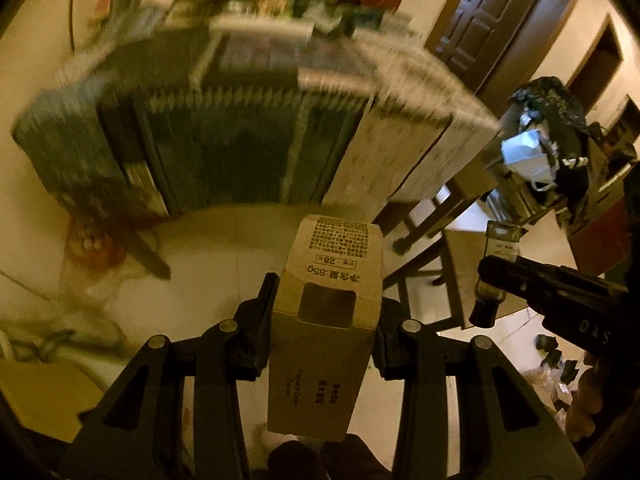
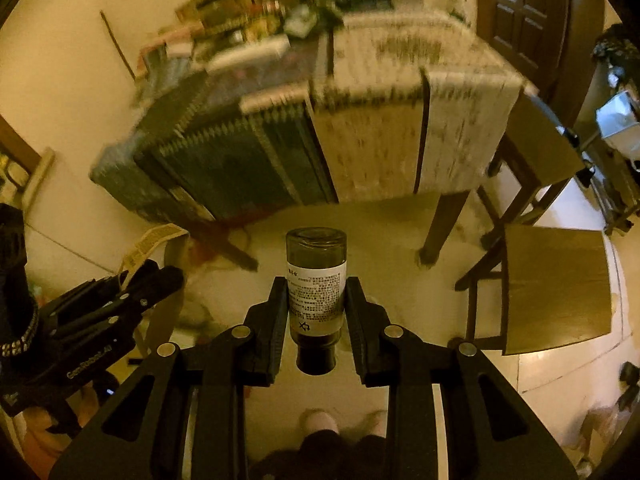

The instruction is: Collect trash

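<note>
A cloth-draped tabletop [image 2: 360, 128] stands ahead over a pale tiled floor [image 2: 380, 224], both motion-blurred. The left gripper [image 1: 324, 328] has its jaws pinching a carton [image 1: 328, 304] by its side walls, clear of the floor. The right gripper [image 2: 316, 312] has its jaws clamped on a bottle [image 2: 317, 284] (cap toward the camera). Both items are held aloft, probably for carrying to a bin; a dark bag [image 1: 560, 100] sits well to the right.

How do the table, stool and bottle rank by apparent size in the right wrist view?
1. Table, largest.
2. Stool.
3. Bottle, smallest, though it sits closest to the camera, gripped by the right gripper.
</note>
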